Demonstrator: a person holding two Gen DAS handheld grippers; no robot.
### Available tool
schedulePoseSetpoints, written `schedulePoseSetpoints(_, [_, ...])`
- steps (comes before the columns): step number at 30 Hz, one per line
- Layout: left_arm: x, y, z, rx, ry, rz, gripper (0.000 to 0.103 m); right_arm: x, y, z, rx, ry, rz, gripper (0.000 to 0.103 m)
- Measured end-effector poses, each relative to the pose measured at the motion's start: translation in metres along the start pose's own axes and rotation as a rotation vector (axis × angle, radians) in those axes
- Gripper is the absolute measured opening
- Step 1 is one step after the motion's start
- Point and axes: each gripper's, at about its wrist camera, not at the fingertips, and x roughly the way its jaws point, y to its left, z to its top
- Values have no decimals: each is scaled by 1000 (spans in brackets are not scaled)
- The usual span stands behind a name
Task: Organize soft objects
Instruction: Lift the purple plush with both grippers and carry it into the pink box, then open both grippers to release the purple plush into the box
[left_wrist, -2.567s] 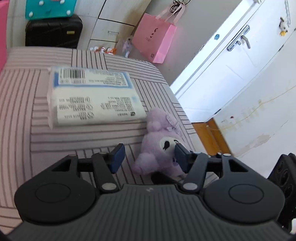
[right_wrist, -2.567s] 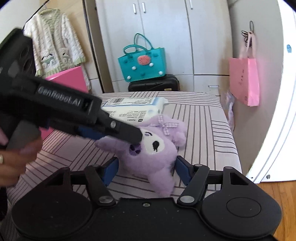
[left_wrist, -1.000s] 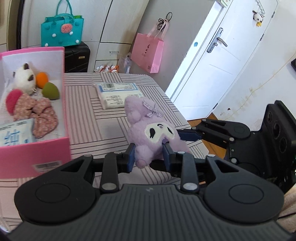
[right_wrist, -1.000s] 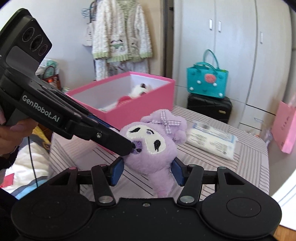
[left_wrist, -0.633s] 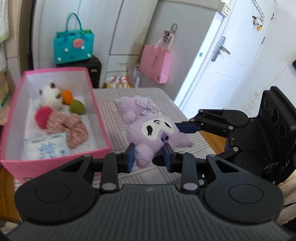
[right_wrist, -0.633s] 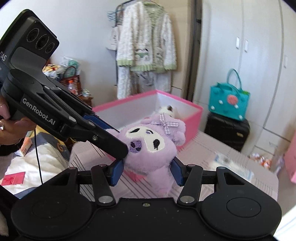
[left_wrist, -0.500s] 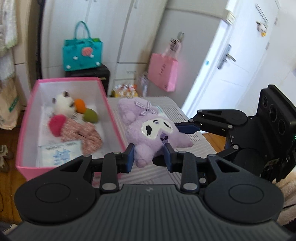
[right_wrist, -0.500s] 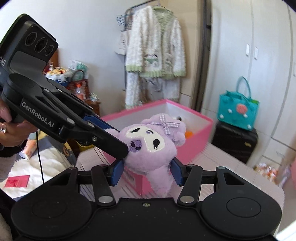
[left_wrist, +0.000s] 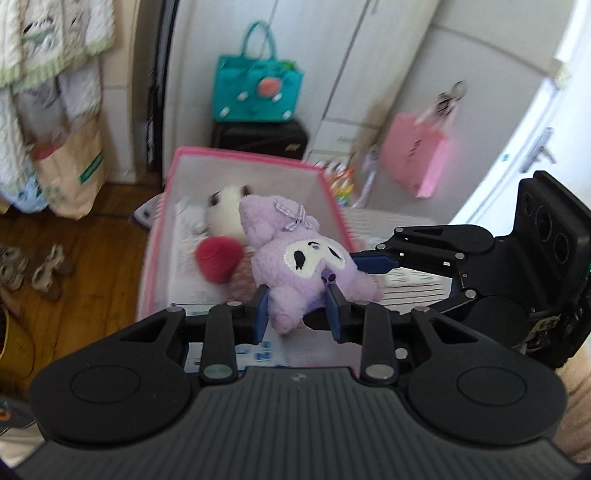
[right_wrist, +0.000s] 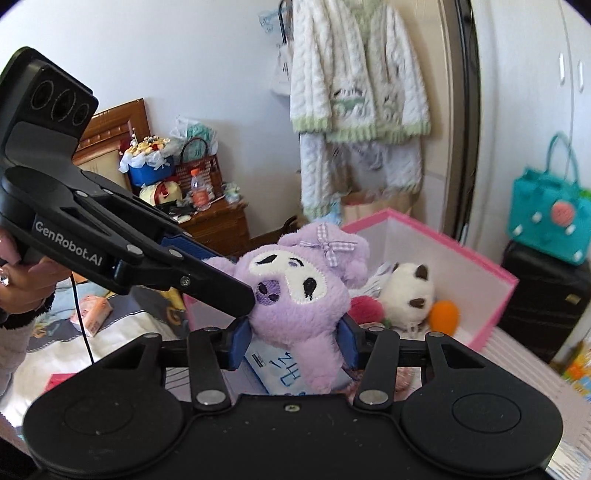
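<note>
A purple plush toy with a white face and checked bow hangs in the air over the pink box. My left gripper is shut on its lower body. My right gripper is shut on it too, from the other side; the toy fills the middle of the right wrist view. The pink box holds a white plush, a red plush, an orange ball and a tissue pack.
The box stands on a striped surface. A teal bag on a black suitcase and a pink bag stand behind. Wooden floor with shoes lies left. A knitted cardigan hangs on the wall.
Both grippers have carried the purple plush toy left, from beside the pink box to above its inside. Both have stayed shut on the toy.
</note>
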Motion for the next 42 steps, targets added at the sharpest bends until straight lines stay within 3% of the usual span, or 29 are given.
schedulePoseSetpoints(8, [33, 20, 3, 20, 112, 100, 29, 61, -17, 6, 39, 160, 80, 54])
schedulePoseSetpoints(12, [40, 27, 0, 17, 173, 105, 29, 77, -22, 4, 39, 226, 125, 53])
schedulePoseSetpoints(19, [53, 31, -4, 35, 234, 133, 29, 94, -15, 3, -42, 301, 112, 53])
schedulePoseSetpoints(23, [49, 26, -4, 77, 195, 180, 33, 93, -14, 5, -66, 311, 57, 58])
schedulePoseSetpoints(30, [35, 14, -4, 87, 165, 175, 33, 72, -10, 5, -58, 278, 22, 58])
schedulePoseSetpoints(42, [-4, -16, -13, 134, 124, 185, 41, 0, 8, 14, -51, 185, -37, 58])
